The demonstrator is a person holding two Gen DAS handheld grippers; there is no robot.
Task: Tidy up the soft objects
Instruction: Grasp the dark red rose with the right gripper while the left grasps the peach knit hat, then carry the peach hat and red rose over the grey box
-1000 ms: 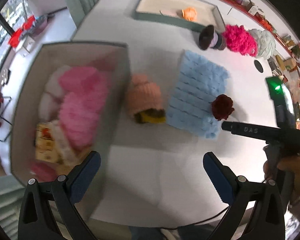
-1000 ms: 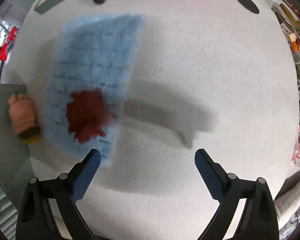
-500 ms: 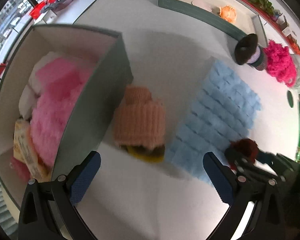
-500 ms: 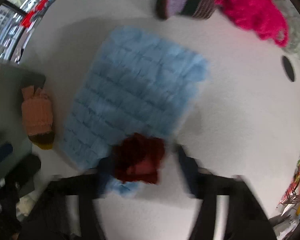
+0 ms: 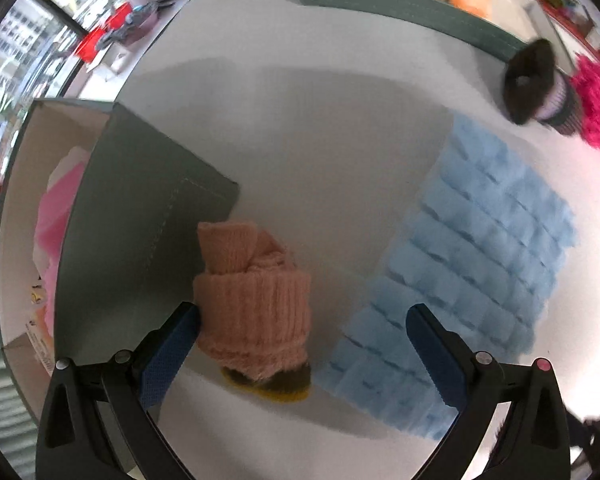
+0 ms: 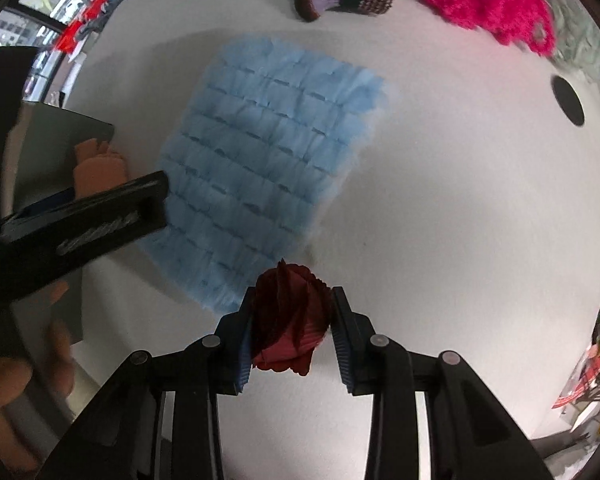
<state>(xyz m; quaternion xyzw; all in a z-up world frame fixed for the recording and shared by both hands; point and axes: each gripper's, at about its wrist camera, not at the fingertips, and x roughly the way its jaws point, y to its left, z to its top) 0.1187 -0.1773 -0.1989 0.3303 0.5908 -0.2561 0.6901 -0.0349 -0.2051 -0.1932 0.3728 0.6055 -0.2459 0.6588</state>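
Beside the left claw [image 5: 302, 350]: grey box [image 5: 140, 216] wall and fluffy blue mat [image 5: 484, 264].
Left claw wide around ribbed peach sock [image 5: 256, 304]; right claw [image 6: 290, 334], just closing, pinches pleated red flower [image 6: 290, 316] above white worktop [image 6: 460, 220].

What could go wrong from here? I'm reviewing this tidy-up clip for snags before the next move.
1. The right gripper, whose jaws have just been closing, pinches the dark red flower right at the blue cloth's edge; lifting might drag the cloth.
2. The left gripper is open, one finger touching the peach knit hat beside the grey box; closing off-centre could push the hat against the box wall.
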